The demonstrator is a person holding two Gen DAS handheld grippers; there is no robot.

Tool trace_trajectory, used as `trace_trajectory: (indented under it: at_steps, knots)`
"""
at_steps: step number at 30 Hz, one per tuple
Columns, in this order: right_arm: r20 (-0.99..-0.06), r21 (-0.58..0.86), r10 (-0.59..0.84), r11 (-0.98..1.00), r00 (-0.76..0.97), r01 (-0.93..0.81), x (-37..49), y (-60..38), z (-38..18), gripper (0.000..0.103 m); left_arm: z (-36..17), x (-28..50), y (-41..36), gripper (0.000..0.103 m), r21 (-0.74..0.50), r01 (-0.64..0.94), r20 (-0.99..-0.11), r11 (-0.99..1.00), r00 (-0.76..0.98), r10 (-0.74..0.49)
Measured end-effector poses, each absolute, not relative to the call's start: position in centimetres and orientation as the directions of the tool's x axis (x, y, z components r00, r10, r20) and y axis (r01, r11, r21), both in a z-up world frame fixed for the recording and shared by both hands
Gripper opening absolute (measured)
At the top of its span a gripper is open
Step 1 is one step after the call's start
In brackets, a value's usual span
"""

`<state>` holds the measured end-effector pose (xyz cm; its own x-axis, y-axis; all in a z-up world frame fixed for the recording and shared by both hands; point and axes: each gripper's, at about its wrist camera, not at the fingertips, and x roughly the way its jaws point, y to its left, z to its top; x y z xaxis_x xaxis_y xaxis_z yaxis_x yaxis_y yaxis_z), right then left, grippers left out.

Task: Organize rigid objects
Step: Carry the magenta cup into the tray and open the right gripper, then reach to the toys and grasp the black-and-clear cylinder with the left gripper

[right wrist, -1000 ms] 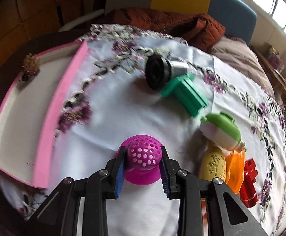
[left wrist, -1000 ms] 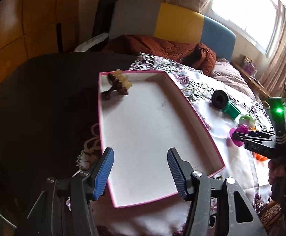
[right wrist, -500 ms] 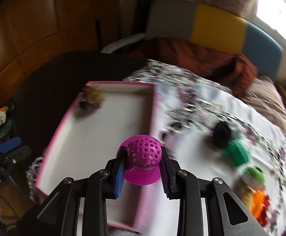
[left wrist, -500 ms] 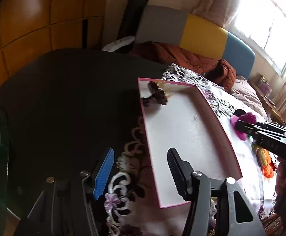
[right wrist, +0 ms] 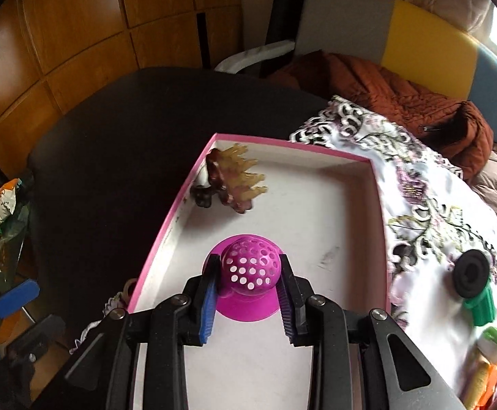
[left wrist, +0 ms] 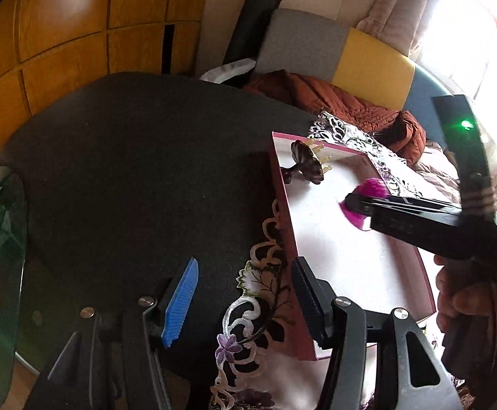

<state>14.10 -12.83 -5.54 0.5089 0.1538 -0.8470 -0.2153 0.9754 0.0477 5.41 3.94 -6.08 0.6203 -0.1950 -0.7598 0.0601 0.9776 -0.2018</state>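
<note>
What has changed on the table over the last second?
The right claw, shut on the magenta strainer, carried it from above the tablecloth to over the pink tray. The left claw swung off the tray's floor to its near edge, open and empty. The brown comb stayed put.

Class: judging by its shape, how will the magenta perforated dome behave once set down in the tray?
The dome keeps its shape between the right gripper's pads, so it is probably stiff. Its holes suggest light plastic. The wide flat flange should sit steady in the tray, not roll.
</note>
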Motion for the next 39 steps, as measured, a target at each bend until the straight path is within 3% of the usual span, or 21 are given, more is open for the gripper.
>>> trace_trajectory:
  at_steps: [13, 15, 20, 39]
  knots:
    - [-0.871, -0.028, 0.081, 0.976, 0.485, -0.214, 14.8, -10.6, -8.6, 0.036, -6.5, 5.6, 3.8, 0.057, -0.194, 0.052, -0.769, 0.98, 0.612, -0.185]
    - [-0.854, -0.034, 0.079, 0.978, 0.514, -0.207, 14.2, -10.9, -7.9, 0.038, -6.4, 5.5, 3.8, 0.057, -0.195, 0.052, -0.765, 0.979, 0.617, -0.185]
    - [-0.805, -0.04, 0.079, 0.982, 0.588, -0.187, 12.2, -11.7, -5.3, 0.056, -6.1, 5.4, 3.4, 0.057, -0.195, 0.056, -0.762, 0.979, 0.62, -0.187]
    - [-0.681, -0.086, -0.039, 0.996, 0.731, -0.027, 5.5, -17.4, 0.9, 0.062, -4.1, 4.0, -0.4, 0.057, -0.16, 0.157, -0.744, 0.974, 0.63, -0.224]
